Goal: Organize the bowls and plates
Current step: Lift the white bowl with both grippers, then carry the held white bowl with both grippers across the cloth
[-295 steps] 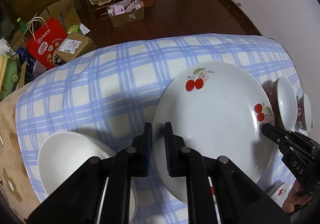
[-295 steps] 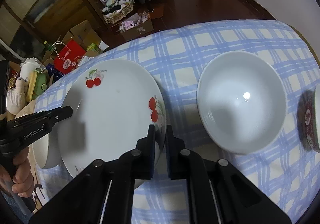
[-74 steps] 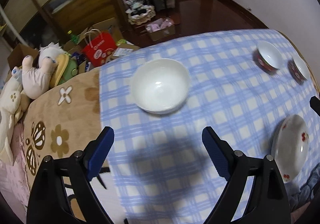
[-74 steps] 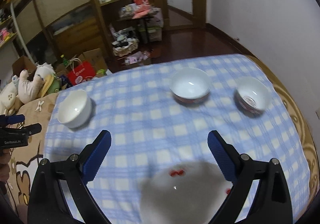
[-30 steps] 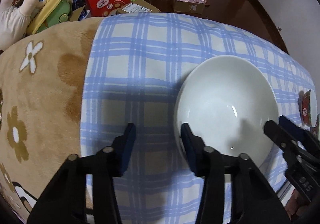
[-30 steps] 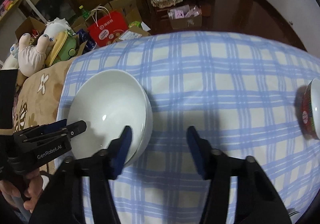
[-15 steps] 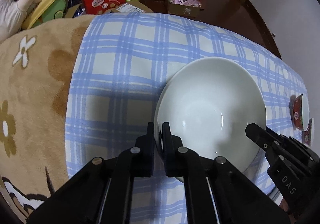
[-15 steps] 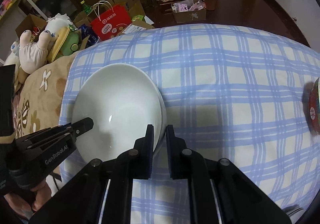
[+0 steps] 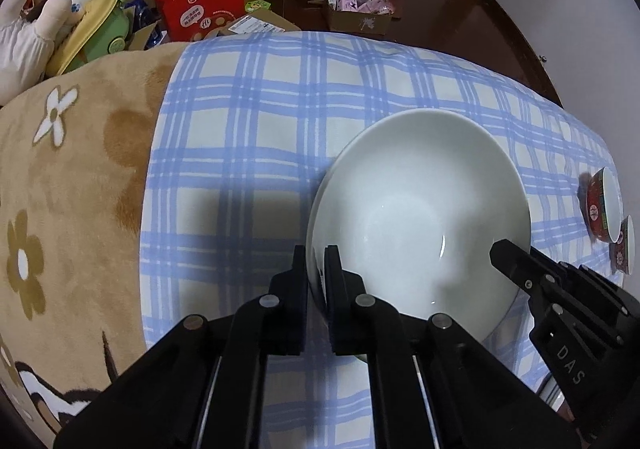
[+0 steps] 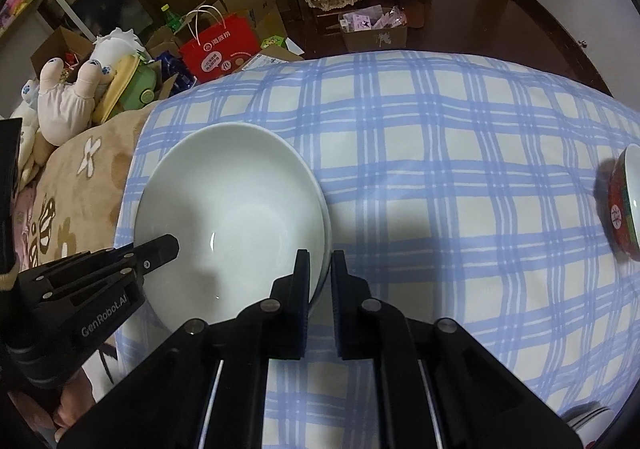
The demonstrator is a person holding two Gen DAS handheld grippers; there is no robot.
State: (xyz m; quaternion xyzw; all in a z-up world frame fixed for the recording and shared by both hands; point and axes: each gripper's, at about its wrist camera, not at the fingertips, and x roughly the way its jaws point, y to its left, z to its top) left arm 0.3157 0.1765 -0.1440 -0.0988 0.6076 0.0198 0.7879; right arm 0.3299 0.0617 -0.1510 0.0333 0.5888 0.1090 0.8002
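Both grippers have just been closing, and now each one pinches the rim of the white bowl, which a second ago sat between open jaws. Biggest first: the table (image 9: 248, 153) under its blue plaid cloth carries everything, with a brown flowered blanket (image 9: 72, 177) to its left. On the cloth's left half sits your white bowl (image 9: 420, 209), and a second rim peeks under it, so it looks like two nested. Your left gripper (image 9: 316, 269) is clamped on the near-left rim, your right gripper (image 10: 320, 273) on the near-right rim. Far right, a small red bowl (image 10: 624, 209) stands well apart. Glazed ceramic, so expect it stiff, heavy, slick and chippable; hold it on opposite sides of the rim, lift level, and watch that lower bowl doesn't slip free.
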